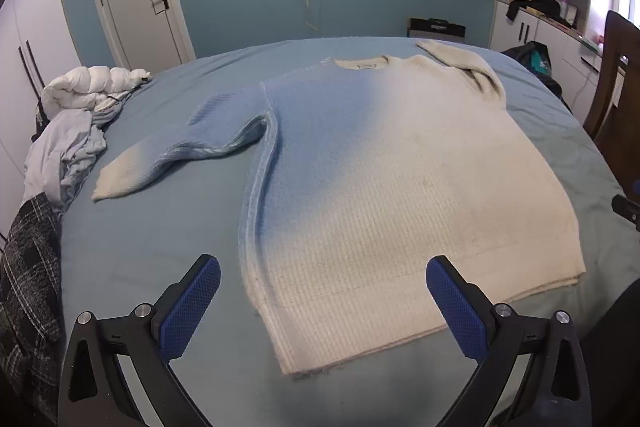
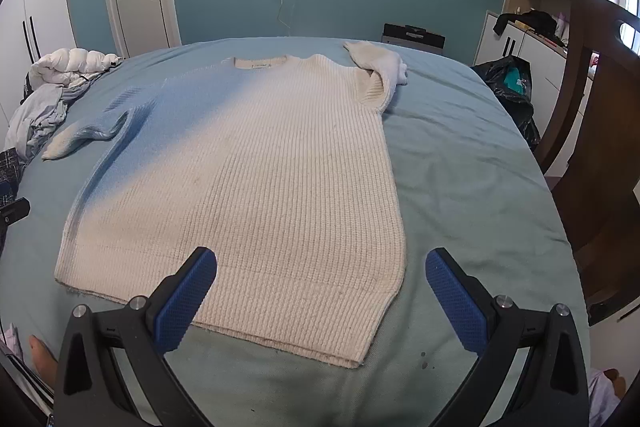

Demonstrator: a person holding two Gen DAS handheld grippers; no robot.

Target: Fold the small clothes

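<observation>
The cream-and-blue ribbed knit sweater (image 1: 360, 187) is lying flat on the pale blue bedsheet (image 1: 140, 247). The left gripper (image 1: 322, 303) and right gripper (image 2: 320, 301) are hovering at its hem, gaping wide, holding nothing. A pinch may be snagging the sheet too, and the bunched right sleeve (image 2: 376, 71) is threatening a lopsided fold.

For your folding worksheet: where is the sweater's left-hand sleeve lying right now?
In the left wrist view the sleeve stretches left from the sweater across the blue bed sheet, its cuff nearest the crumpled clothes pile.

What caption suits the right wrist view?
Open right hand-held gripper above the cream-and-blue ribbed knit sweater spread flat on the blue bed sheet.
</observation>
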